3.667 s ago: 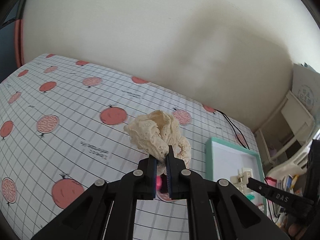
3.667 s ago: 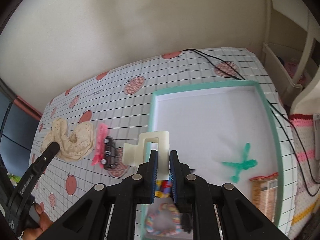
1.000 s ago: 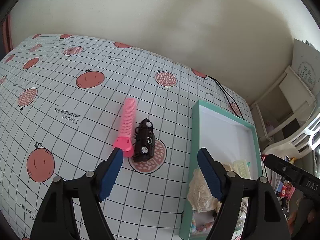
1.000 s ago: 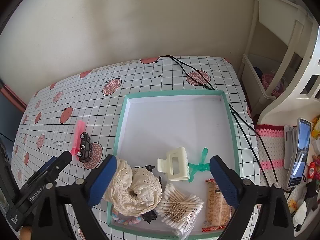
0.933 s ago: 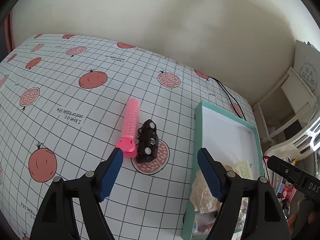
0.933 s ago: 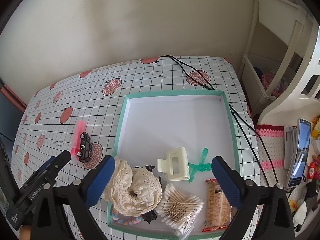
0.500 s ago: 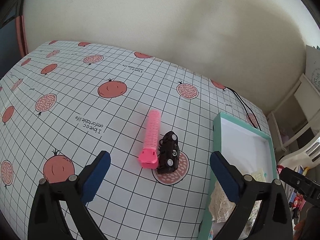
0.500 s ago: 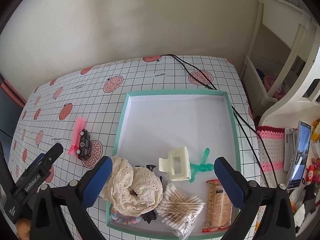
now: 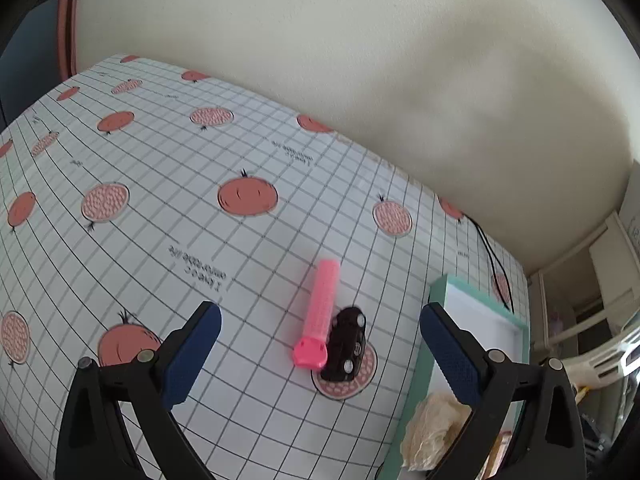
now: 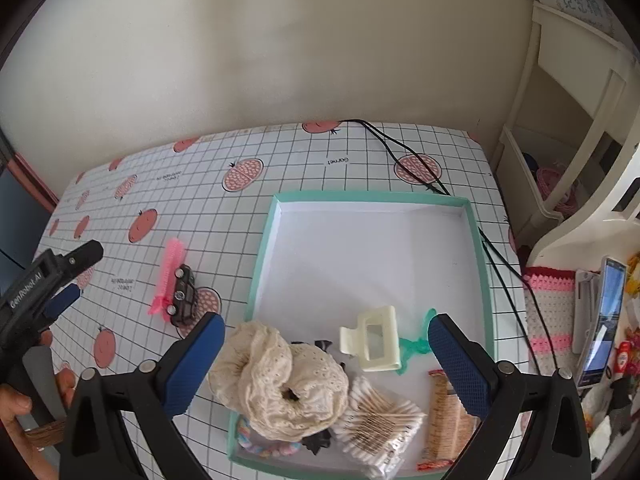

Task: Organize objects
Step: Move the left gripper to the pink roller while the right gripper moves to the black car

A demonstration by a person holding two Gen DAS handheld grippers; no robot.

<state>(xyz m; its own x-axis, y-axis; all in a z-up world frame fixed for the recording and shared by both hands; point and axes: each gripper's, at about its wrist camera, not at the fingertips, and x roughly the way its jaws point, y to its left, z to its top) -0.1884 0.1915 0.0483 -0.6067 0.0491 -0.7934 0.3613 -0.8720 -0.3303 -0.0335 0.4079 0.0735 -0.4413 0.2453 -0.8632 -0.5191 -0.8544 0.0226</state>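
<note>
Right wrist view: tray [image 10: 485, 280] holds scrunchie [image 10: 280, 376], claw clip [image 10: 374, 338]; both grippers gape.

pink comb [image 9: 319, 315], black toy car [image 9: 345, 344], teal-rimmed tray [image 10: 477, 240]

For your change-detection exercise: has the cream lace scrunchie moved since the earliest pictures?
Yes. The cream lace scrunchie left the tablecloth beside the pink comb and now lies inside the teal tray.

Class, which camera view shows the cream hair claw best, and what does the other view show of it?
The right wrist view: the hair claw lies whole and unobstructed in the teal tray. The left wrist view shows only the tray's near corner and the lace scrunchie; the claw is not visible there.
</note>
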